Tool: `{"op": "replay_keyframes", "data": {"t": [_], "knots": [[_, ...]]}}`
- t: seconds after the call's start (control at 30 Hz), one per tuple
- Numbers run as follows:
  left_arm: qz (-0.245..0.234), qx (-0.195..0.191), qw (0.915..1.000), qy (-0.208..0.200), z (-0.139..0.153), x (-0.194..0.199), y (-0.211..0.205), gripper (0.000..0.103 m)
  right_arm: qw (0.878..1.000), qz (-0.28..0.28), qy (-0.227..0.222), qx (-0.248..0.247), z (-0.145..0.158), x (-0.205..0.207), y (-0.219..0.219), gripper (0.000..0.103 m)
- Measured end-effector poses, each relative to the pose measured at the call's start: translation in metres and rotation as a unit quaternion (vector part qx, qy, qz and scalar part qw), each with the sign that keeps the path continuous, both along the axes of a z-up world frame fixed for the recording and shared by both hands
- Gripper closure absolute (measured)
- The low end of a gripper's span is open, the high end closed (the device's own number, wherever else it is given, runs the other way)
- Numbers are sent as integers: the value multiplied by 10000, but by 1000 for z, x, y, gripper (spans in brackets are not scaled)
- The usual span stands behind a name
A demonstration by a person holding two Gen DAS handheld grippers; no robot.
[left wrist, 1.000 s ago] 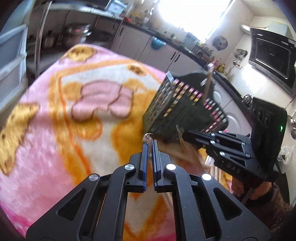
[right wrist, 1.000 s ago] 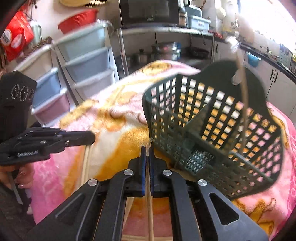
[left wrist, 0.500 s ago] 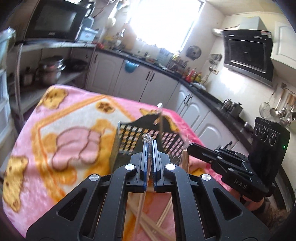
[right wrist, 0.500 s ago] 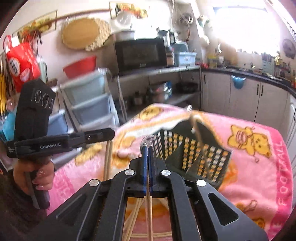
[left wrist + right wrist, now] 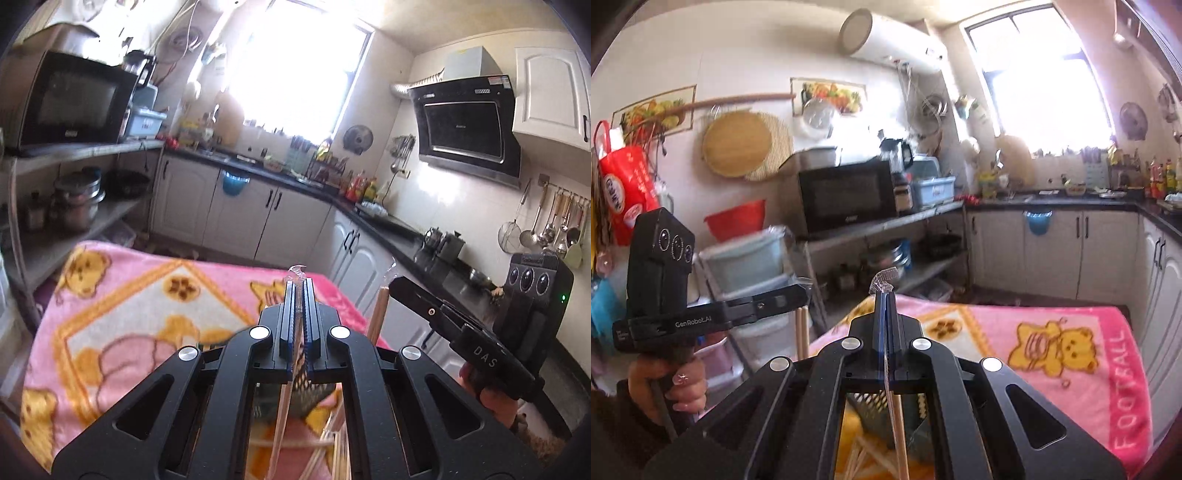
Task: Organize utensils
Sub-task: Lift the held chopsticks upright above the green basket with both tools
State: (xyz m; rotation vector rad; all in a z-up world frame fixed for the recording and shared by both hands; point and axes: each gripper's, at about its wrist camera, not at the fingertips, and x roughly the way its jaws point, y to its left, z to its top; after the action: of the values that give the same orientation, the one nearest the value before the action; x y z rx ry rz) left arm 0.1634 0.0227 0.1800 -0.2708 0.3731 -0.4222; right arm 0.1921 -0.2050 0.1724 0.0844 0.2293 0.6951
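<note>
both grippers are clamped on wrapped chopsticks above the pink blanket (image 5: 122, 310), the left gripper (image 5: 296, 295) pinching one pair (image 5: 282, 406) and the right gripper (image 5: 885, 306) another (image 5: 897, 424), with the dark basket (image 5: 871, 410) below them.

I see daylight blowing out the window (image 5: 295, 62) in both views, washing nearby walls. Fisheye bends edges, corners vignette dark; left drawers (image 5: 746, 254) look slightly smeared.

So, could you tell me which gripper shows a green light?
The right gripper: a green dot glows on its housing, whereas the left gripper housing shows none.
</note>
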Motion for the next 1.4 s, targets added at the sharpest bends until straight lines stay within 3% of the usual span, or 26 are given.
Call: {"op": "replay_keyframes", "data": {"t": [0.37, 0.93, 1.4], "knots": [[346, 79, 9981, -511, 30, 30, -5, 101, 9986, -273, -391, 225, 22, 18, -8, 102], [730, 129, 9923, -996, 3, 55, -5, 101, 9969, -639, -433, 162, -7, 40, -8, 102], [733, 57, 9949, -687, -24, 64, -1, 101, 9963, -818, -23, 246, -34, 47, -15, 101]]}}
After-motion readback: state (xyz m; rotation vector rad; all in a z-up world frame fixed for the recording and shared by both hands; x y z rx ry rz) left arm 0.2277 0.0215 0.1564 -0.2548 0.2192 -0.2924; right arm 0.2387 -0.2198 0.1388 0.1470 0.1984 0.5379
